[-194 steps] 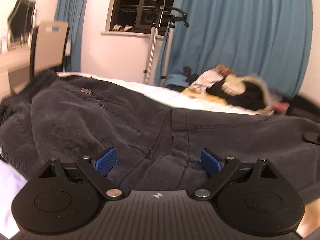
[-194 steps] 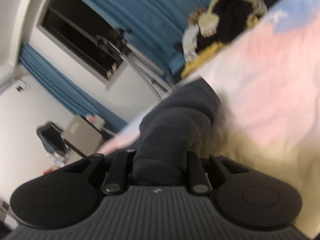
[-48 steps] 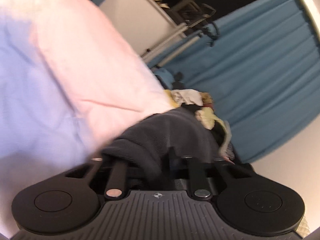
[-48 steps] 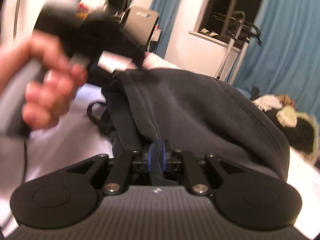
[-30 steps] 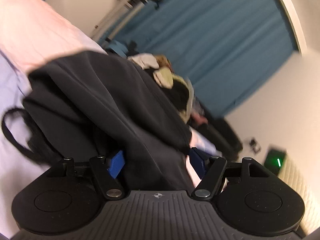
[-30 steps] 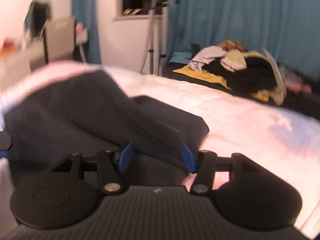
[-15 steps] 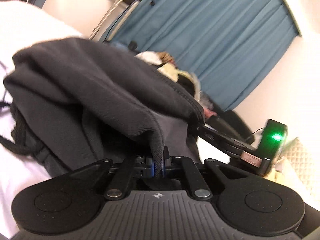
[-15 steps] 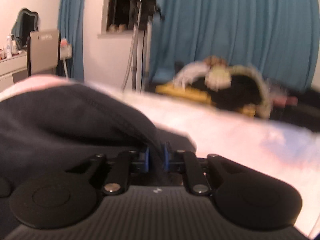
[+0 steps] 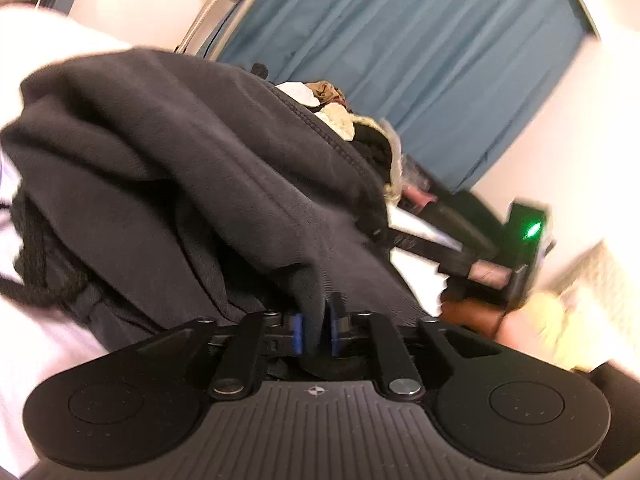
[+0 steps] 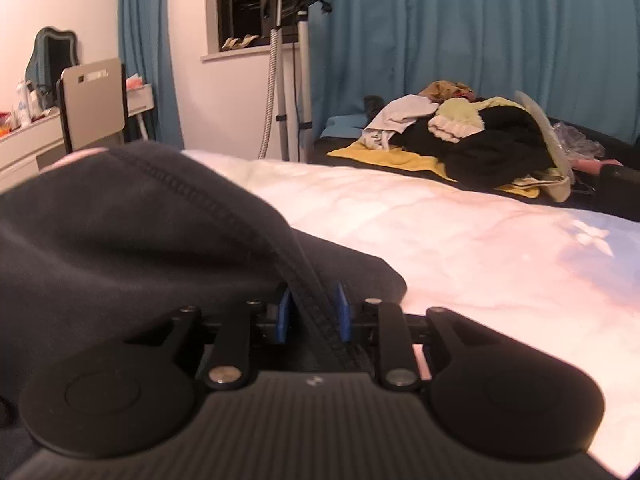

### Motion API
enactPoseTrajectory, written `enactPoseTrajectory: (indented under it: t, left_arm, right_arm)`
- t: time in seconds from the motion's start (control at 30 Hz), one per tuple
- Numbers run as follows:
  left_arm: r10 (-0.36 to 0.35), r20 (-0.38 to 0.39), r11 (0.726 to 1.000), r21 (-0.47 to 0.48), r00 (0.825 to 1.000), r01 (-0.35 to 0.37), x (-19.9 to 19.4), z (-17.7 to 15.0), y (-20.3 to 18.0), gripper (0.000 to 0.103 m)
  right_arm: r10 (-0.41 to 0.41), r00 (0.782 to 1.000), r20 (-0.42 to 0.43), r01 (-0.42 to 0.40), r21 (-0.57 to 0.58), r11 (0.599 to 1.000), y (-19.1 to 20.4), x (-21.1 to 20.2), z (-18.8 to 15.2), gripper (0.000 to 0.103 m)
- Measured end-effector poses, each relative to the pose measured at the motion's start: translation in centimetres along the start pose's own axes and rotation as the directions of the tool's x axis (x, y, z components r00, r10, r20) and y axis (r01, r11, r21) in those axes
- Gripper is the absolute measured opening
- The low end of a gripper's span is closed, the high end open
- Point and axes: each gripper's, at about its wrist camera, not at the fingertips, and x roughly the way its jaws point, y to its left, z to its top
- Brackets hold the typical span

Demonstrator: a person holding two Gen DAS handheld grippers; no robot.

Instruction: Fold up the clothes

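Observation:
Dark grey trousers (image 9: 208, 168) lie bunched in a folded heap on the pale bed sheet (image 10: 460, 248), and their black drawstring (image 9: 36, 280) trails at the left. A fold of this cloth runs between the blue pads of my left gripper (image 9: 316, 328). The jaws are opening and the pads sit slightly off the cloth. My right gripper (image 10: 314, 312) straddles a stitched seam edge of the trousers (image 10: 160, 216). Its jaws are opening too, with a gap beside the seam. In the left wrist view a hand (image 9: 476, 312) holds the right tool at the heap's far edge.
A pile of mixed clothes (image 10: 472, 136) lies beyond the bed in front of blue curtains (image 10: 480, 32). A garment steamer stand (image 10: 280, 60) is by the window. At the far left are a chair (image 10: 94, 104) and a dresser (image 10: 24, 140).
A second ago both grippers stood wide around the trousers' edge. Half a second ago both were clamped on it. Now both pairs of pads have parted slightly, and both hands have sunk toward the bed.

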Motion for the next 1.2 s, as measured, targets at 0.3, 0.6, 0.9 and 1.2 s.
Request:
enactPoseTrajectory:
  t: [0.3, 0.6, 0.9, 1.2]
  left_arm:
    - [-0.033, 0.069, 0.999, -0.023, 0.997, 0.034, -5.0, 1.6, 0.2, 0.091]
    - [0.076, 0.11, 0.886, -0.463, 0.991, -0.016, -8.2, 2.7, 7.3, 0.094]
    - [0.033, 0.045, 0.832, -0.554, 0.998, -0.002, -5.8, 2.0, 9.8, 0.095]
    - [0.001, 0.027, 0.839, -0.544, 1.0, 0.014, -6.0, 1.3, 9.9, 0.099]
  right_arm:
    - [0.031, 0.995, 0.092, -0.034, 0.027, 0.999, 4.9, -8.7, 1.9, 0.063]
    - [0.158, 0.986, 0.053, -0.139, -0.268, 0.953, 11.2, -10.5, -1.6, 0.086]
    - [0.232, 0.971, -0.056, -0.222, -0.573, 0.789, 18.0, -6.7, -5.3, 0.088]
    - [0.158, 0.987, -0.029, -0.137, -0.662, 0.737, 19.8, -4.7, -6.1, 0.053]
